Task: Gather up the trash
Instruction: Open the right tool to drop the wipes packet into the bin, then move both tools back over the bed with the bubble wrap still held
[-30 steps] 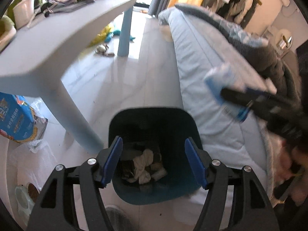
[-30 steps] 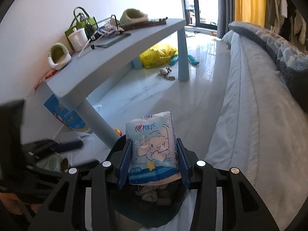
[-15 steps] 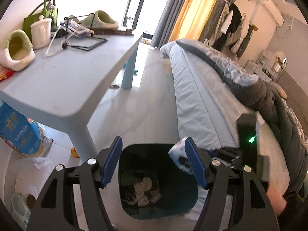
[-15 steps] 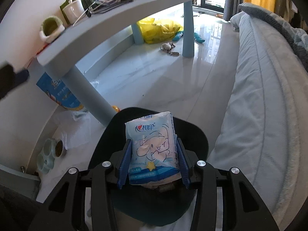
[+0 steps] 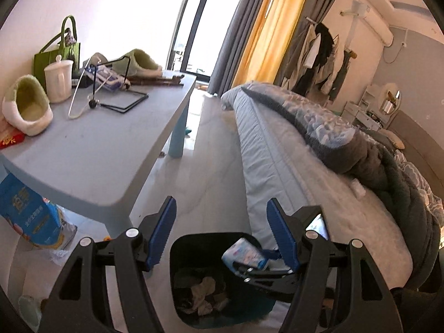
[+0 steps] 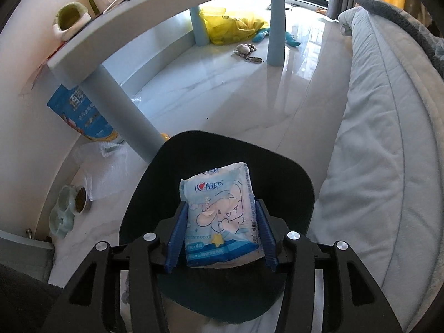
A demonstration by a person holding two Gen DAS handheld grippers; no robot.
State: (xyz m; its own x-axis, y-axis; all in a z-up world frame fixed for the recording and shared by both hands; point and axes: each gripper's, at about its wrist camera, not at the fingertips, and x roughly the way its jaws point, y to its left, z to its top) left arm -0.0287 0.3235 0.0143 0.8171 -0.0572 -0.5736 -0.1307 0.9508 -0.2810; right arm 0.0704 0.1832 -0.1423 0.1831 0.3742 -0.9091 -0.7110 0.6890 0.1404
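Observation:
A dark bin [image 6: 222, 138] stands on the floor between table and bed, with crumpled trash [image 5: 205, 291] in its bottom. My right gripper [image 6: 221, 206] points steeply down over the bin's mouth. Its jaws are opening, and a blue-and-white tissue pack [image 6: 222, 216] sits slightly tilted between the blue pads, which stand a little off its sides. In the left wrist view the same pack [image 5: 244, 252] hangs at the bin rim [image 5: 194, 238]. My left gripper [image 5: 220, 204] is open and empty, above and behind the bin.
A pale blue table [image 5: 97, 152] carries slippers, a cup and a green bag on the left. The bed [image 5: 305, 180] with a grey blanket runs along the right. A blue bag [image 6: 80, 116], pet bowls [image 6: 69, 205] and a yellow bag [image 6: 233, 25] lie on the floor.
My left gripper has risen and tipped up, so the bin sits lower in its view. My right gripper came down over the bin with the pack, its jaws widened slightly and the pack tilted.

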